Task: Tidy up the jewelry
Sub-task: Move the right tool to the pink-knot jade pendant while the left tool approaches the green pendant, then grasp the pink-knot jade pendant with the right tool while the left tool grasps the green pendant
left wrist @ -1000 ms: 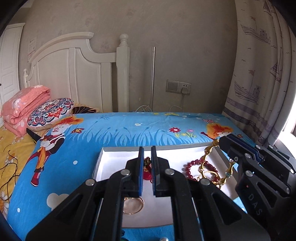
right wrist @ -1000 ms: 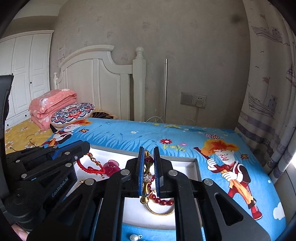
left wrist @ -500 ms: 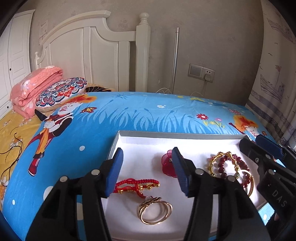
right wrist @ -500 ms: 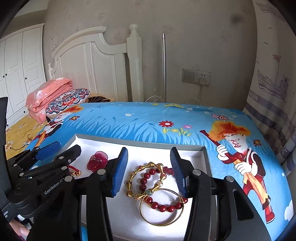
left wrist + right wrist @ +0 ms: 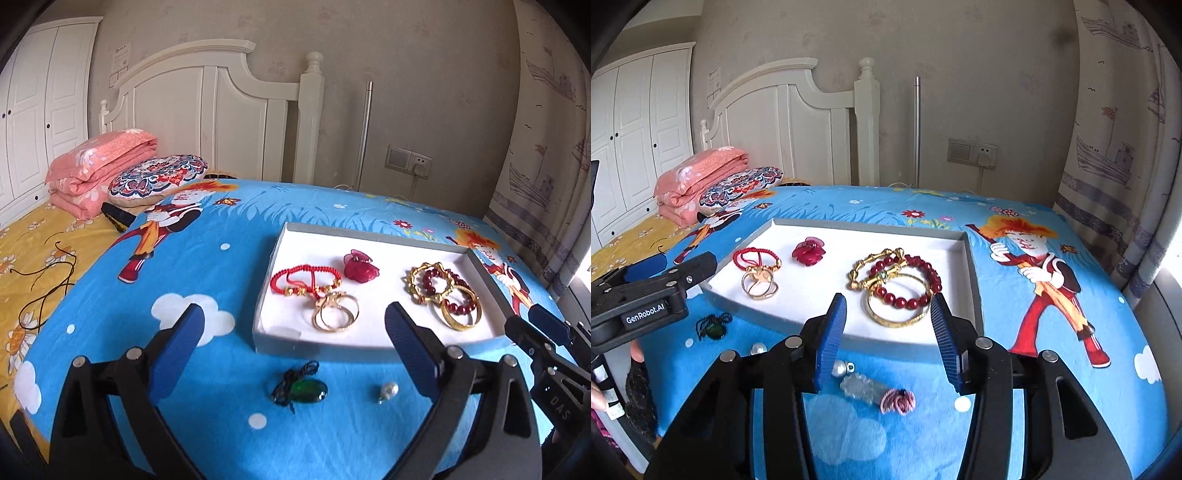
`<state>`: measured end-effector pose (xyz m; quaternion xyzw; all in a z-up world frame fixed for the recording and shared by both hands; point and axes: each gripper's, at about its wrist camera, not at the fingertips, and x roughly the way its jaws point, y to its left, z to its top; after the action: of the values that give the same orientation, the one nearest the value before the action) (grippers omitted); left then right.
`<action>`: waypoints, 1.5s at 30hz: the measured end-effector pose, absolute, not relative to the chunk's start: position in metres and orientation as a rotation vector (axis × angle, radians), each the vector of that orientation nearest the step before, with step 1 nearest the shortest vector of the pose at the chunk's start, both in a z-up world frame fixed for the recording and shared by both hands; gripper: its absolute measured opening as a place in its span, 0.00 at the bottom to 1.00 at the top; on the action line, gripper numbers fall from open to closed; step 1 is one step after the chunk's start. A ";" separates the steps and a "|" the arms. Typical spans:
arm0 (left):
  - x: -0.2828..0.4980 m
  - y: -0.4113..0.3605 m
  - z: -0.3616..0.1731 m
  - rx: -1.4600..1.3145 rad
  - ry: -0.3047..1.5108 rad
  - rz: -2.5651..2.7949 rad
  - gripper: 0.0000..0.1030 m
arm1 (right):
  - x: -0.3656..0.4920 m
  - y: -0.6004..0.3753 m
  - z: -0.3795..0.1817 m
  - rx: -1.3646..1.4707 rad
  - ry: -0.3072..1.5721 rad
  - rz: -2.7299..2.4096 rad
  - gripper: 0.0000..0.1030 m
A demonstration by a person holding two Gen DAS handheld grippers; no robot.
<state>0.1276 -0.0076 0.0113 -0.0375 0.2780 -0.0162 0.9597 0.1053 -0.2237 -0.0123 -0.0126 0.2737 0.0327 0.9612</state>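
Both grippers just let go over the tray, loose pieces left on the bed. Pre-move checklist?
1. Left gripper empty: ok, jaws just opened wide.
2. Right gripper empty: ok, open.
3. Red cord bracelet and bead bracelet inside white tray: ok.
4. Green pendant clear to grasp on bedsheet: ok.
5. Pearl charm, jade pendant with pink tassel in tray: not ok.
6. Grippers apart: ok.
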 end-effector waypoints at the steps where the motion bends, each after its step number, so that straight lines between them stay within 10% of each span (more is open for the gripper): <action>1: 0.119 -0.006 0.006 -0.079 0.568 -0.039 0.94 | 0.099 -0.225 -0.018 -0.016 0.564 0.069 0.46; 28: 0.095 0.004 -0.021 0.006 0.586 -0.029 0.94 | 0.117 -0.222 -0.052 0.033 0.773 0.143 0.52; 45: 0.100 0.008 -0.030 -0.010 0.621 -0.043 0.94 | 0.115 -0.190 -0.054 -0.046 0.779 0.183 0.37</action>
<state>0.1001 0.0078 -0.0299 -0.0047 0.3057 -0.0213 0.9519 0.1148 -0.1899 -0.0537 -0.0223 0.3790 0.0890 0.9208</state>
